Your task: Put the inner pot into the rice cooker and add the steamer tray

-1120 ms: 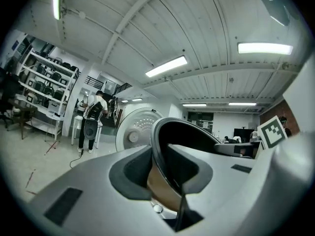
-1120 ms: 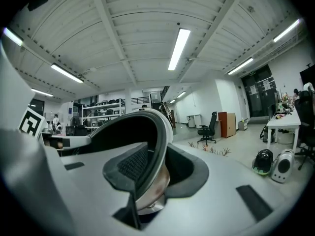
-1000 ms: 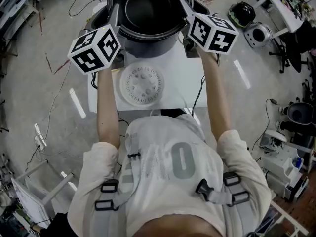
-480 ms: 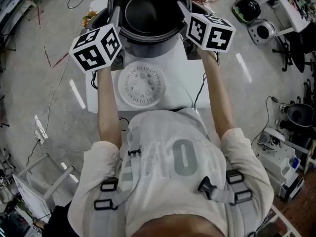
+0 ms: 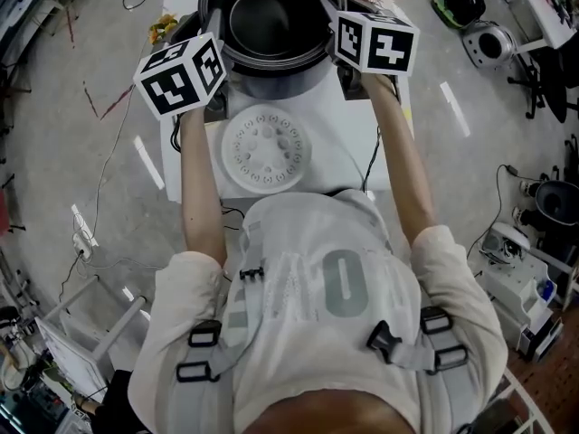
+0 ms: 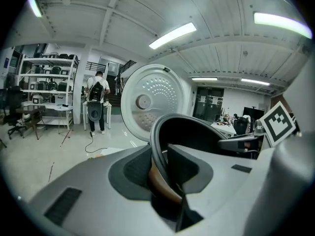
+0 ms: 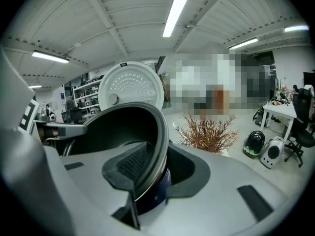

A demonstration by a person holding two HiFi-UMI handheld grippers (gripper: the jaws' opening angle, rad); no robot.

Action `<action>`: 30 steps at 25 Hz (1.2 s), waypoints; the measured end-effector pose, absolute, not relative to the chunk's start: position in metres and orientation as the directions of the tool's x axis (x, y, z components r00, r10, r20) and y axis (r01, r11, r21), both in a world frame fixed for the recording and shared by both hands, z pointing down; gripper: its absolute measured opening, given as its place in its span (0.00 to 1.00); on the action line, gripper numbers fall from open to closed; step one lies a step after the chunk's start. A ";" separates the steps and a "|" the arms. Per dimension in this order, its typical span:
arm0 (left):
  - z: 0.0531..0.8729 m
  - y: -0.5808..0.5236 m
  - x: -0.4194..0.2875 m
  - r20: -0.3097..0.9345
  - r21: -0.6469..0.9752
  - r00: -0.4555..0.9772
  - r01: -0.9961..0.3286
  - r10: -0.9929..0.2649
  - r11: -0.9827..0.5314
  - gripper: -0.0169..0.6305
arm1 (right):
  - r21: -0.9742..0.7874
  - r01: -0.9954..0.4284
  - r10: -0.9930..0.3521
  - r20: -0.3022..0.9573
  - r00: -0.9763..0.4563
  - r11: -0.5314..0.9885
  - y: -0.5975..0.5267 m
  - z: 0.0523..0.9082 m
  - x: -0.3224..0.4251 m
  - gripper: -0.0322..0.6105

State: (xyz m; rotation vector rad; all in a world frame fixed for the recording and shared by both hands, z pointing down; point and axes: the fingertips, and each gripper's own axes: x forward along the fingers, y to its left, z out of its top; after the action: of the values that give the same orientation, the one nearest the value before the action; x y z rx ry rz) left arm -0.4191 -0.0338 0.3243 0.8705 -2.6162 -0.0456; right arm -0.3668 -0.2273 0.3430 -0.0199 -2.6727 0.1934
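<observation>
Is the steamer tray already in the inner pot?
No, the steamer tray lies flat on the white table, outside the inner pot.

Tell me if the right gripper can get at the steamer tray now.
Probably not yet: the right gripper grips the pot by its rim. The tray lies uncovered on the table, free once the pot is released.

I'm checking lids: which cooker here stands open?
The rice cooker on the table: its lid stands upright. The green cooker and silver cooker on the floor look shut.
</observation>
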 end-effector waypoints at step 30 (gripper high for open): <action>0.396 -0.041 -0.442 0.477 0.163 -0.670 -0.568 -0.568 0.807 0.19 | -0.126 -0.019 0.053 0.541 -0.839 0.992 -0.231 0.398 -0.381 0.30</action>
State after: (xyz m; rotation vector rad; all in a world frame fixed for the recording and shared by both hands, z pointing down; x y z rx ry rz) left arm -0.4419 -0.0408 0.3961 0.8408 -2.4739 -0.0006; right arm -0.3809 -0.2313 0.3980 -0.0242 -2.5614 0.1696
